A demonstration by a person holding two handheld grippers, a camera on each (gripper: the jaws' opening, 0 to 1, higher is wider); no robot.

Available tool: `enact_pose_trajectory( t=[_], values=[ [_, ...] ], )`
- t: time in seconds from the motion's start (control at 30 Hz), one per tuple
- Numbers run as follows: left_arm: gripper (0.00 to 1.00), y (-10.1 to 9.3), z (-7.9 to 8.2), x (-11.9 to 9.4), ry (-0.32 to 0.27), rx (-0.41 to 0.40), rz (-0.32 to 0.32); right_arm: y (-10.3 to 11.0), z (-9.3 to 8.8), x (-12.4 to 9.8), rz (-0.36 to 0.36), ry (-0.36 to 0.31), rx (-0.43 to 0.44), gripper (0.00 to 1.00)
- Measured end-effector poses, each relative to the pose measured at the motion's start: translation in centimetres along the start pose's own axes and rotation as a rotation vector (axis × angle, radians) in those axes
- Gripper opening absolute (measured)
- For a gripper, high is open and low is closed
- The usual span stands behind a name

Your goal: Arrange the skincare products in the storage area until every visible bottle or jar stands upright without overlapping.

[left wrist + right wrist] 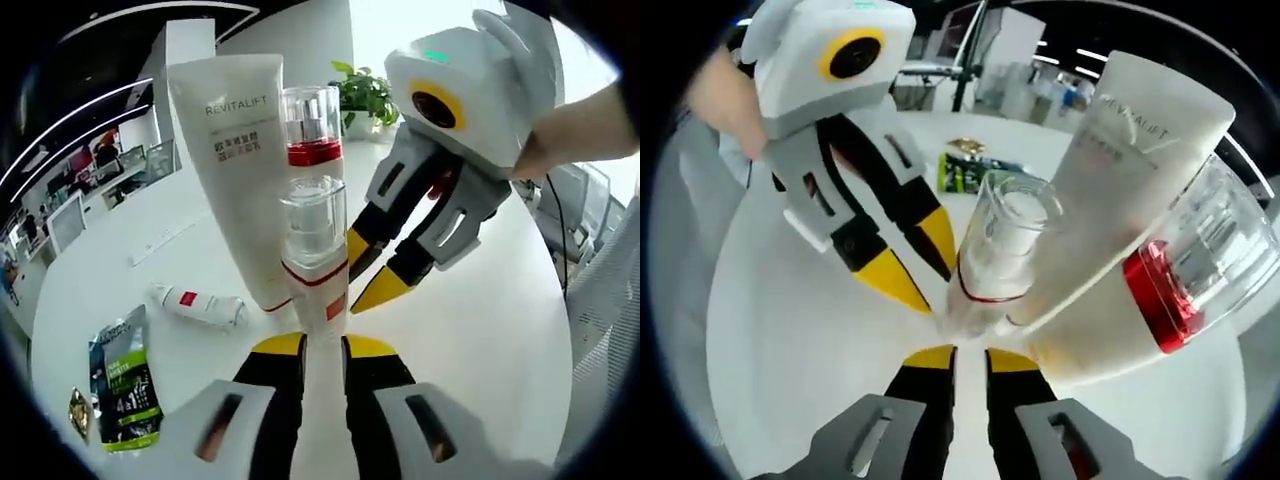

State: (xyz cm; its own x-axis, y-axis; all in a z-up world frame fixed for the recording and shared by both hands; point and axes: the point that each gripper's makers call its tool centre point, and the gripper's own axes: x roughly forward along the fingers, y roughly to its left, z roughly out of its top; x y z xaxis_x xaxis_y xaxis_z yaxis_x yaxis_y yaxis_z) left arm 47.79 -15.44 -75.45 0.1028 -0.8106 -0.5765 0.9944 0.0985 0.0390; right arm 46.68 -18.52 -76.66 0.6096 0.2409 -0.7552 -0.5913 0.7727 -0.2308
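Round white table (480, 330) carrying the skincare set. Near its middle, standing upright: tall white REVITALIFT tube (232, 170), cap down, with a clear-capped bottle with red band (312, 130) just beside it, and in front a smaller pump bottle with clear cap (315, 250), white body edged in red. Left gripper (322, 352), yellow-tipped jaws low in the left gripper view, nearly together just short of the pump bottle's base; whether touching it, cannot tell. Right gripper (365, 275) reaching in from the right of that view, held by a hand (580, 130), jaws parted, tips close beside the pump bottle's lower body, apart from it. In the right gripper view, same group from the other side: pump bottle (992, 255), tube (1120, 200), red-banded bottle (1185, 265) leaning large at right from lens bend; right gripper (970, 362) jaws slightly parted below the pump bottle, left gripper (925, 265) beside it. Lying flat further off: small white tube with red label (198, 305) and green-and-black sachet (128, 385). Potted plant (365, 95) at the far table edge.
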Motion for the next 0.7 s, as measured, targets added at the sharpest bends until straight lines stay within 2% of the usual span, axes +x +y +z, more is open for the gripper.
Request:
enact_pose_trajectory(
  t=[0.13,0.47,0.7],
  values=[
    [0.12,0.0,0.2,-0.6,-0.007,-0.029,-0.001,0.1,0.0,-0.5,-0.005,0.0,0.017,0.06],
    [0.21,0.3,0.4,-2.4,-0.012,-0.043,0.016,1.3,0.5,-2.6,-0.014,-0.005,0.068,0.17],
    [0.3,-0.3,0.3,-5.3,-0.012,-0.099,0.025,2.7,1.0,-4.1,-0.013,-0.033,0.131,0.25]
  ],
)
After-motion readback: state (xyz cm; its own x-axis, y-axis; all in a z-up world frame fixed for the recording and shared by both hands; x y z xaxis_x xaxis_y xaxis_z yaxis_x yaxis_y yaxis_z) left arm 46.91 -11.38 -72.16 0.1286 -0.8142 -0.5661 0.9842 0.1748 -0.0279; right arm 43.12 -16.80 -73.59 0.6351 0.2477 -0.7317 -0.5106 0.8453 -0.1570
